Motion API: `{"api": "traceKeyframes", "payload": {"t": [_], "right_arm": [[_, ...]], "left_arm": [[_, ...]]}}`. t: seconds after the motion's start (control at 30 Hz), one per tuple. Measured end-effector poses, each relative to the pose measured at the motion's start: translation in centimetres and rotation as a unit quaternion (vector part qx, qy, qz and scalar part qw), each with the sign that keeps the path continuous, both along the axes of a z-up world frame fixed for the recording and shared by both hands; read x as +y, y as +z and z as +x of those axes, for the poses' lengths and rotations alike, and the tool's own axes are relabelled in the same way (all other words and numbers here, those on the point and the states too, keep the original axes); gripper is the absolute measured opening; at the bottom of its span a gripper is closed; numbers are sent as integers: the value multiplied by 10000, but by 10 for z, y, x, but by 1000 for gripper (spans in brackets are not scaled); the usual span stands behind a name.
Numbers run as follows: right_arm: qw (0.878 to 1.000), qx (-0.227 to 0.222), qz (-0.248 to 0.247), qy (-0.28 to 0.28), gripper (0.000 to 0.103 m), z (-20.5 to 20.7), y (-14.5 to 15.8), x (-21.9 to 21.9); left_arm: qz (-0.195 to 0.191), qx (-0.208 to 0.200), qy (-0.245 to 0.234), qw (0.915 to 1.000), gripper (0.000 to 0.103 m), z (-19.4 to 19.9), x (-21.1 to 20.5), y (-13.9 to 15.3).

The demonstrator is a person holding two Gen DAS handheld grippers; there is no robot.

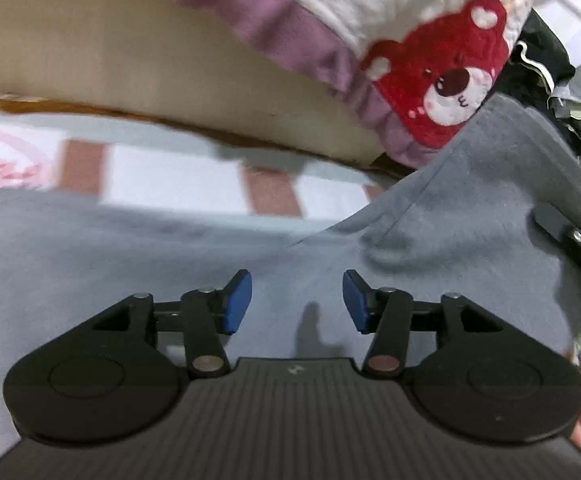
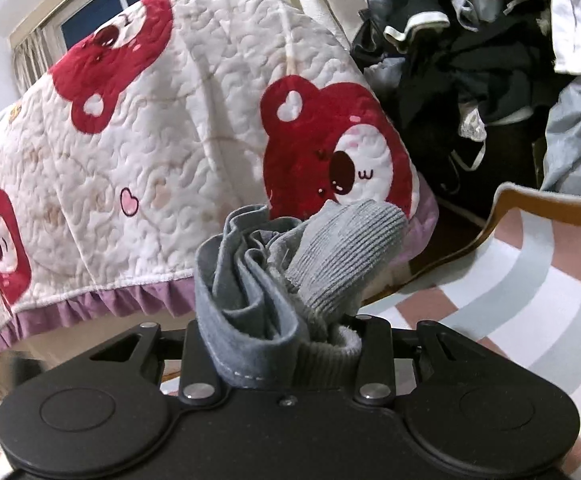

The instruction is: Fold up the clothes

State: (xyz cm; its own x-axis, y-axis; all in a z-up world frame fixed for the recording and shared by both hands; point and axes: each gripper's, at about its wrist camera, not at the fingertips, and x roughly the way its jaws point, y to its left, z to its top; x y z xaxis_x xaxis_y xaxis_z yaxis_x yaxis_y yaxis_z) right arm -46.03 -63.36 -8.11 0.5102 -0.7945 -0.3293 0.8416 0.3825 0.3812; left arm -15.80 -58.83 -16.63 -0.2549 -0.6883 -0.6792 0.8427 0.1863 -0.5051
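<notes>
Directly beneath your left gripper point(image 1: 297, 302), in the left wrist view, the grey garment point(image 1: 430, 248) is lying spread across the patterned mat point(image 1: 170, 178), filling the lower and right part of the frame. Your blue pads point(image 1: 237, 301) are standing well apart with nothing between them, hovering just over flat cloth. A seam is running diagonally up and to the right, so the garment's long axis is appearing to lead away toward the right, where a black part of your other tool point(image 1: 570, 240) is showing at the cloth's edge. Beyond the mat, a quilted bear bedcover point(image 1: 430, 64) is hanging over a beige bed side point(image 1: 130, 52). Turning to the right wrist view, your right gripper point(image 2: 286, 320) is clamping a bunched end of the same grey garment point(image 2: 290, 264): folded fleece and a ribbed cuff are standing up out of the closed jaws, lifted clear of the mat point(image 2: 530, 280). That places the held end at your right hand and the free, flat span under your left, so the left one is nearer the loose cloth. Behind, a heap of dark and pale clothes point(image 2: 490, 60) is crowding the upper right, beside the bedcover point(image 2: 150, 140) and a window point(image 2: 90, 12).
</notes>
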Motion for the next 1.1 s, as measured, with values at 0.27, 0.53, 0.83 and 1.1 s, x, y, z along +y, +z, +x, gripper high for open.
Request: {"api": "traceKeyframes", "payload": {"t": [0.27,0.53,0.83,1.1], "right_arm": [[9962,753,-373,215,42,74,20,36],[9668,2154,-612,1234,42,201,-22,80],[9373,2937,-924,1634,41,230,-54,101],[9475,2349,-1112,1862,42,225,-48,105]], "left_arm": [[-189,59,476,9987,50,95,86,-7],[-359,980,1131,9881,50,125,78,-51],[-298,1593,1498,9753,50,144,79,-73],[-299,1650,1768,9699,50,145,78,-71]]}}
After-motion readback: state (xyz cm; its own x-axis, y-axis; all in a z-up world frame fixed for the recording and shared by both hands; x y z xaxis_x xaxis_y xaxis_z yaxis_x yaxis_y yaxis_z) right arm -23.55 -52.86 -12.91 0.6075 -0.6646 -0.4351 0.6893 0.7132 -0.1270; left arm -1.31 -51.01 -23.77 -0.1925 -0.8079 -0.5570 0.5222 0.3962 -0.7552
